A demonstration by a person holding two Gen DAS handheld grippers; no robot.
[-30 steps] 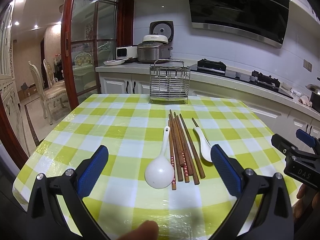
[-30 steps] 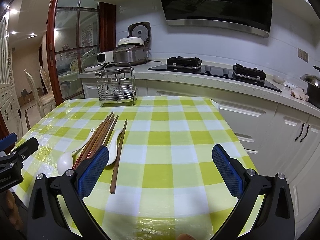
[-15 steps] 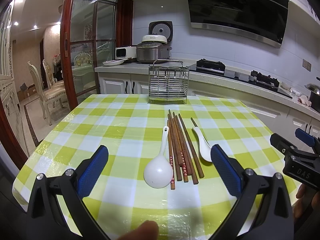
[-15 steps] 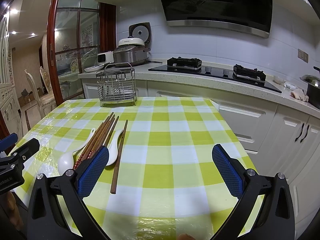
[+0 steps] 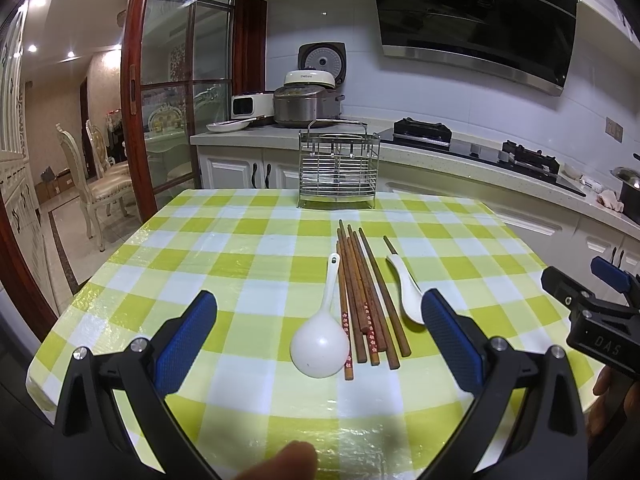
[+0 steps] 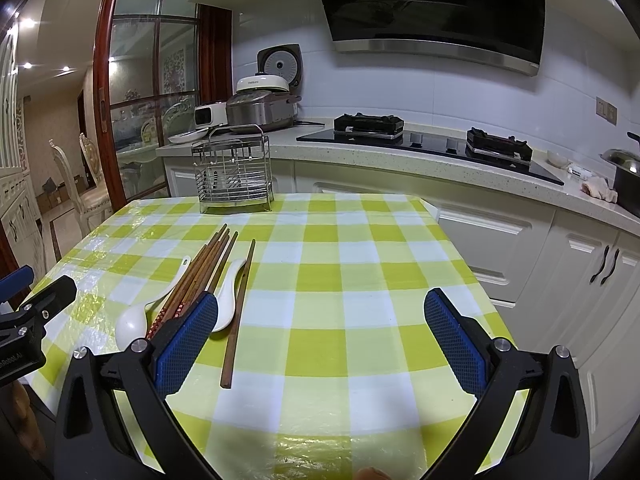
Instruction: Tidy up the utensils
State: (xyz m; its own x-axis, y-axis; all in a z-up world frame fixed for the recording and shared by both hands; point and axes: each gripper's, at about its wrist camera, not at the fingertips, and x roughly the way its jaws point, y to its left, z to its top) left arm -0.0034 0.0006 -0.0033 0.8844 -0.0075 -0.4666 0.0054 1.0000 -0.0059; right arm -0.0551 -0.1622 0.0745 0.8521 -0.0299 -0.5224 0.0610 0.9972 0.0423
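Observation:
Several brown chopsticks (image 5: 362,292) lie side by side on the green-checked table (image 5: 224,248). A large white ladle spoon (image 5: 320,344) lies left of them and a small white spoon (image 5: 408,290) right of them. A wire utensil rack (image 5: 338,170) stands at the table's far edge. My left gripper (image 5: 318,338) is open and empty, hovering just short of the spoons. My right gripper (image 6: 320,338) is open and empty, right of the chopsticks (image 6: 200,276), small spoon (image 6: 228,300) and ladle (image 6: 132,320); the rack (image 6: 234,176) is far left.
A kitchen counter (image 6: 440,160) with a gas hob (image 6: 432,138) and rice cookers (image 5: 306,100) runs behind the table. White cabinets (image 6: 580,264) stand right of the table. A dining chair (image 5: 96,184) and glass door (image 5: 176,100) are at the left.
Both views have shifted only slightly; the utensils lie where they were and both grippers stay open.

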